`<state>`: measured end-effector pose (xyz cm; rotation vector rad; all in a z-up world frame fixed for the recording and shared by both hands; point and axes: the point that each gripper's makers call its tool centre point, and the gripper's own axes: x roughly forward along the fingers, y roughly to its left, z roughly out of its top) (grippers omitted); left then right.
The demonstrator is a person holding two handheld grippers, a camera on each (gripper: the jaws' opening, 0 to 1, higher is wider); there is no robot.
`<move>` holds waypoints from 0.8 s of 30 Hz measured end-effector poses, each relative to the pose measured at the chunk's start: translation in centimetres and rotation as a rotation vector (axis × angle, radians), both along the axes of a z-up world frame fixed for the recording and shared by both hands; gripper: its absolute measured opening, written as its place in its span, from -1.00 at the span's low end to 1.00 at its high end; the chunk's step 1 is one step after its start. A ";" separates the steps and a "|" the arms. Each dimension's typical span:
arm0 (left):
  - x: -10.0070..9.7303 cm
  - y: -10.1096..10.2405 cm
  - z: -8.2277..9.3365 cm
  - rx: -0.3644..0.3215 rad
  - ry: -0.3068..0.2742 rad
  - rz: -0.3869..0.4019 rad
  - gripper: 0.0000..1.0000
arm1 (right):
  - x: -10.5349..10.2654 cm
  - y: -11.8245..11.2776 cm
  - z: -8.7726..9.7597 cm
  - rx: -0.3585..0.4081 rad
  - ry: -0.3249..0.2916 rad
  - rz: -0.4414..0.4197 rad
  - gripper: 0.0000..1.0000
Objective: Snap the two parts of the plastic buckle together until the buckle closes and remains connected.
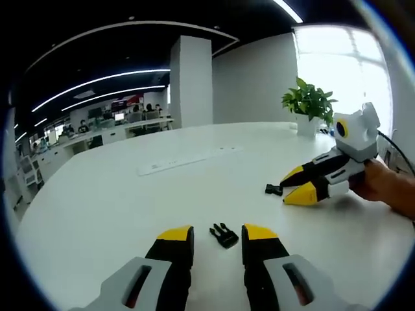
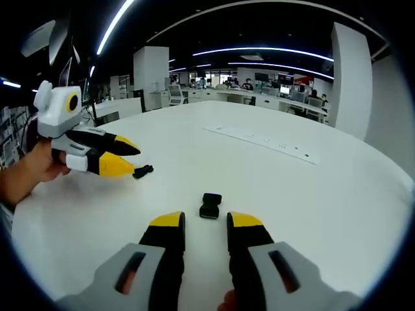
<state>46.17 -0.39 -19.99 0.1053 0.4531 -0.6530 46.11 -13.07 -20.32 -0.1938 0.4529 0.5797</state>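
Left gripper view: your left gripper [image 1: 217, 238] is parted, empty, w/ pronged buckle half [image 1: 224, 235] mid-tabletop [image 1: 97, 207] for grabbing. Right gripper [image 2: 205, 227], likewise parted and empty, lines up on socket half [image 2: 210, 205].

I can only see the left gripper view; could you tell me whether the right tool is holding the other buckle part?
Observer: No. In the right gripper view the right tool is open, and the blocky buckle part lies untouched on the table, just beyond its tips.
Operator: And how does my pronged part look from there?
Observer: The pronged part lies right at the left tool's yellow tip, not clamped between the jaws.
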 end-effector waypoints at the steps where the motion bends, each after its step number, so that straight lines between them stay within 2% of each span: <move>1: 0.0 -0.1 -0.2 0.003 0.003 -0.001 -0.42 | 0.0 0.0 0.0 0.000 0.000 0.000 -0.48; 11: 0.1 0.4 -0.8 0.034 0.018 0.024 -0.44 | 0.0 0.1 0.0 -0.001 -0.002 0.003 -0.48; 24: -0.6 1.6 -0.5 0.018 0.025 0.043 -0.45 | -0.1 0.0 0.0 0.001 -0.004 -0.004 -0.48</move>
